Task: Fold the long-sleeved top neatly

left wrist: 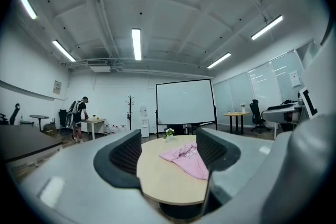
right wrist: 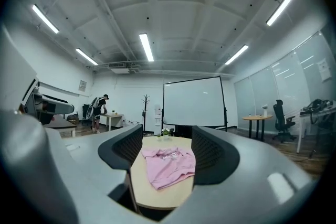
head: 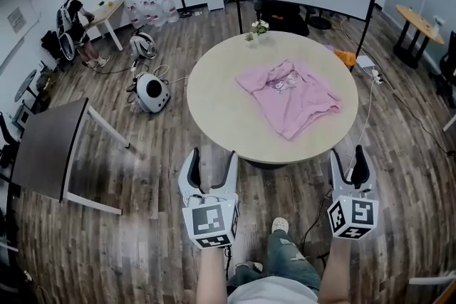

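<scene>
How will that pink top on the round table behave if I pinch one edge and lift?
Probably floppy: the pink top lies rumpled and creased, so a lifted edge should sag. Likely light: thin fabric lying nearly flat on the round table. Pushed, it may bunch or slide on that smooth top.

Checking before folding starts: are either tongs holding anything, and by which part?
Nothing is held. Left tongs and right tongs are both open, short of the round table, where the pink top lies.

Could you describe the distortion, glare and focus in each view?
Head view: fisheye curves the floor planks around the table; pink top sharp. Left gripper view: ceiling lights blow out white, near jaws soft. Right gripper view: same bowing, black corners.
</scene>
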### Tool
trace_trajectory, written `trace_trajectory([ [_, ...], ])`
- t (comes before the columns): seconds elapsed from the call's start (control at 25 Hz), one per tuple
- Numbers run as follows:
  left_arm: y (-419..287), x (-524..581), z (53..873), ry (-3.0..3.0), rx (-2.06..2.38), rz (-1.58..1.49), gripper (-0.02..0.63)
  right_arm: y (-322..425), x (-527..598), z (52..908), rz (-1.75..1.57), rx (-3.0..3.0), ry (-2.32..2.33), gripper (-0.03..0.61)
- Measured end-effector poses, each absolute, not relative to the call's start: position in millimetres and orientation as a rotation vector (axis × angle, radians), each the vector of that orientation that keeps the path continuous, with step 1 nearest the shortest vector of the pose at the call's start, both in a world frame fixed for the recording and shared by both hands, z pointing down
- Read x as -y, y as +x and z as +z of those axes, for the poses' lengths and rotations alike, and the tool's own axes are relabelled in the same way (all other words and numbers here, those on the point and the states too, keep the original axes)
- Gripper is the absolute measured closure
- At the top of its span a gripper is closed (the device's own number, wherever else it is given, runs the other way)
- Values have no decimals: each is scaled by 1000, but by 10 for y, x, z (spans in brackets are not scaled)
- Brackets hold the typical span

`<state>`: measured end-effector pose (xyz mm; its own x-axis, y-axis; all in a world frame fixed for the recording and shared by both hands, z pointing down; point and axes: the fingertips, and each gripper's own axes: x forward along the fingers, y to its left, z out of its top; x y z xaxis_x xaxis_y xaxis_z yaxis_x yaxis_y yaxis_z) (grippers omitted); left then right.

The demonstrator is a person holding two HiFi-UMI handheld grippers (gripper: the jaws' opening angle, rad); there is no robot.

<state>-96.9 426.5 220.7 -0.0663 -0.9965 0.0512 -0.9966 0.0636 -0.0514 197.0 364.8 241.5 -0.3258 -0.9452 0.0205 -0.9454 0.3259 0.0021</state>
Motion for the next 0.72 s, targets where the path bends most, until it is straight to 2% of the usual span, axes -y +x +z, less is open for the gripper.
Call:
trace_trajectory([
  [0.72,-772,-2641,2213,2028,2394,137,298,2084,-1722,2379,14,2646,1675,293],
])
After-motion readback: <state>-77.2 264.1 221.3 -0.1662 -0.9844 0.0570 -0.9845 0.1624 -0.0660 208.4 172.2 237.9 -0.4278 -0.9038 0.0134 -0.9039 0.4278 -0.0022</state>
